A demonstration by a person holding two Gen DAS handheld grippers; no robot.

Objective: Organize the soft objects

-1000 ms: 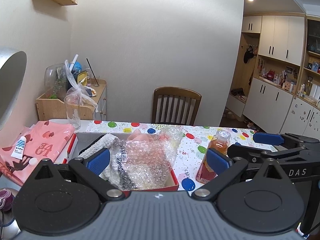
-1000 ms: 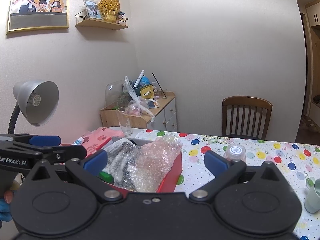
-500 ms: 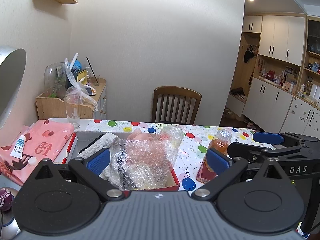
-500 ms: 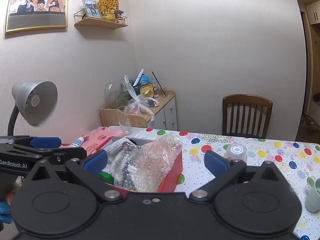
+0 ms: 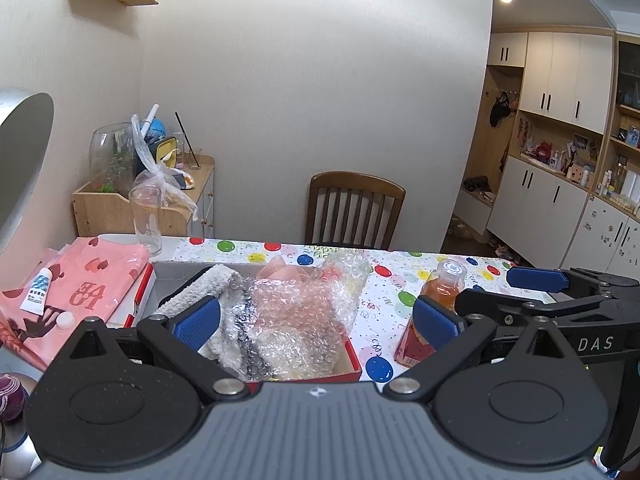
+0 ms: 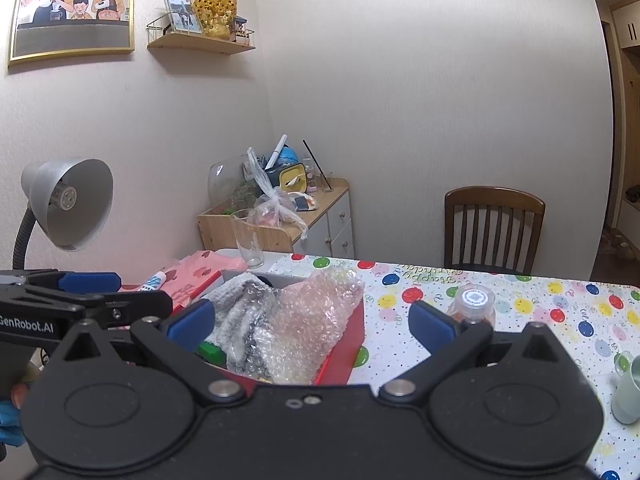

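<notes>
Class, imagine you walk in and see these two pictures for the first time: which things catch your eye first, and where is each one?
First comes the crumpled bubble wrap, heaped with a white fluffy towel in the red box at the table's near edge. Right of the box an orange drink bottle stands upright on the balloon-print tablecloth. The left gripper and right gripper hang above with jaws wide open, holding nothing.

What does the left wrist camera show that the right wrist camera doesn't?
Only the left wrist view shows the white cabinets and the orange drink inside the bottle. Only the right wrist view shows the framed picture, the inside of the lamp shade and a pale green cup. Both show the red box of bubble wrap, the wooden chair, the glass and both open hand-held grippers.
</notes>
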